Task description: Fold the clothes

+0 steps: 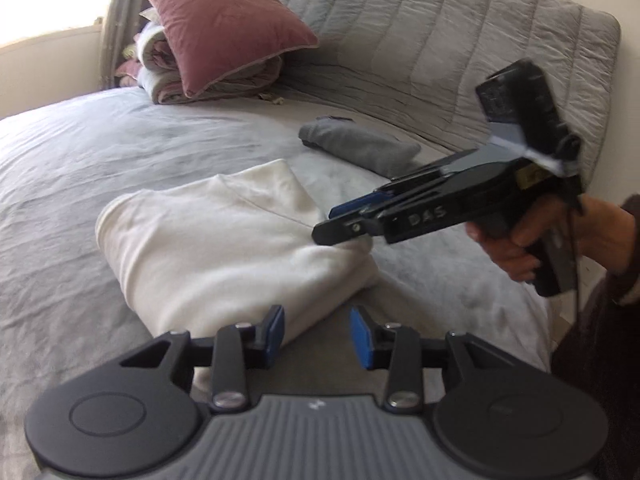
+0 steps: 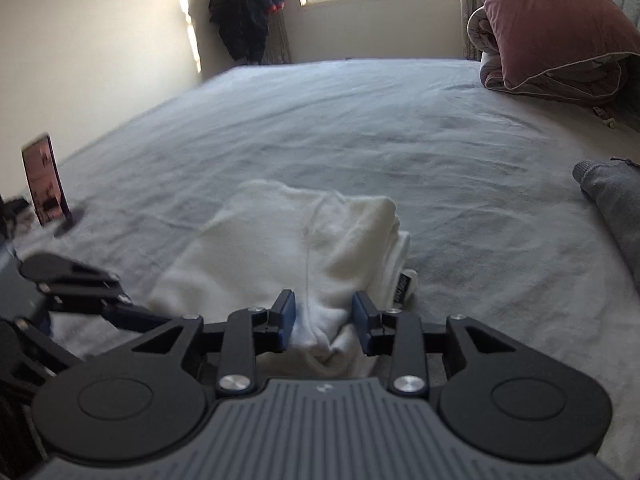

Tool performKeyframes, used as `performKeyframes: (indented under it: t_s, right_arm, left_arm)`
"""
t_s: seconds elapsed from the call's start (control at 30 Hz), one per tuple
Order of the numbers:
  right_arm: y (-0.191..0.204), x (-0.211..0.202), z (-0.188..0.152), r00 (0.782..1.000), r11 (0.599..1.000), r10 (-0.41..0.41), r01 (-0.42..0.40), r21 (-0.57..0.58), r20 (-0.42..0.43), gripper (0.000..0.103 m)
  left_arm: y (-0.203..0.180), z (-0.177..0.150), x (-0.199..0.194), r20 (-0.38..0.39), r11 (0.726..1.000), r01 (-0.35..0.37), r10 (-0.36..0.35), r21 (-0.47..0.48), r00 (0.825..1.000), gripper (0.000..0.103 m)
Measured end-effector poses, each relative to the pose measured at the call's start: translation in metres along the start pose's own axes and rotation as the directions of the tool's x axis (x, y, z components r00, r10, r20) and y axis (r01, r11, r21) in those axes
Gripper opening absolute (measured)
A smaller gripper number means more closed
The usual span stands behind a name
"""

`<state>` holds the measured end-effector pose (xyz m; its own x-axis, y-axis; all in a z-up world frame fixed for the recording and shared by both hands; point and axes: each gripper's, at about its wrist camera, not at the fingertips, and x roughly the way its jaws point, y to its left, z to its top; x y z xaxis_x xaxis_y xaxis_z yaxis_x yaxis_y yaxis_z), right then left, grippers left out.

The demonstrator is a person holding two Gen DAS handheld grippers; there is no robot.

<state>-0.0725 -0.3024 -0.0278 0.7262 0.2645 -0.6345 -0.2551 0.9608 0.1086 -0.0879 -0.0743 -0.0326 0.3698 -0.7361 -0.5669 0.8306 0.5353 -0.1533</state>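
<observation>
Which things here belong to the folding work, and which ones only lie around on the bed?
For the job:
- white garment, folded
- grey garment, folded
- left tongs
- right tongs

Lying about:
- pink pillow
- rolled quilt
- phone on a stand
- dark coat hanging on the wall

My left tongs [image 1: 317, 330] hang parted just above the near edge of the folded white garment [image 1: 224, 248] on the grey bed [image 1: 72, 168], nothing between the pads. My right tongs [image 1: 340, 222], gripped in my hand [image 1: 516, 248], touch its right corner. Folded grey garment [image 1: 356, 146] beyond, maroon pillow [image 1: 228, 24] behind.
</observation>
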Motion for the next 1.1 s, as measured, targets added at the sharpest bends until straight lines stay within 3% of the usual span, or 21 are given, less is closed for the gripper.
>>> performKeyframes:
  t_s: [0.17, 0.3, 0.37, 0.57, 0.7, 0.93, 1.1]
  right_arm:
    - [-0.012, -0.015, 0.002, 0.998, 0.999, 0.035, -0.037, 0.039, 0.051, 0.046]
    - [-0.003, -0.018, 0.009, 0.991, 1.0, -0.005, 0.004, 0.012, 0.132, 0.046]
    - [0.001, -0.015, 0.015, 0.986, 1.0, -0.024, 0.024, 0.002, 0.166, 0.036]
    - [0.005, 0.007, 0.029, 0.973, 0.999, -0.054, 0.052, 0.017, 0.224, 0.031]
    - [-0.001, 0.029, 0.03, 0.976, 0.997, -0.075, 0.071, 0.027, 0.205, 0.031]
    - [-0.017, 0.059, 0.019, 0.986, 0.993, -0.104, 0.097, 0.063, 0.127, 0.027]
    - [-0.014, 0.056, 0.017, 0.987, 0.994, -0.103, 0.098, 0.048, 0.127, 0.028]
  left_arm:
    - [0.006, 0.006, -0.018, 0.049, 0.997, -0.05, 0.046, 0.064, 0.998, 0.047]
    - [0.027, 0.015, -0.014, 0.1, 0.993, -0.121, 0.12, -0.004, 0.988, 0.048]
    - [0.037, 0.02, -0.006, 0.113, 0.989, -0.142, 0.146, -0.041, 0.983, 0.048]
    - [0.059, 0.033, 0.014, 0.163, 0.971, -0.207, 0.225, -0.123, 0.961, 0.048]
    - [0.074, 0.038, 0.031, 0.177, 0.951, -0.22, 0.26, -0.218, 0.949, 0.048]
    - [0.094, 0.025, 0.057, 0.111, 0.946, -0.182, 0.218, -0.268, 0.97, 0.048]
    - [0.094, 0.027, 0.054, 0.108, 0.944, -0.178, 0.215, -0.278, 0.971, 0.049]
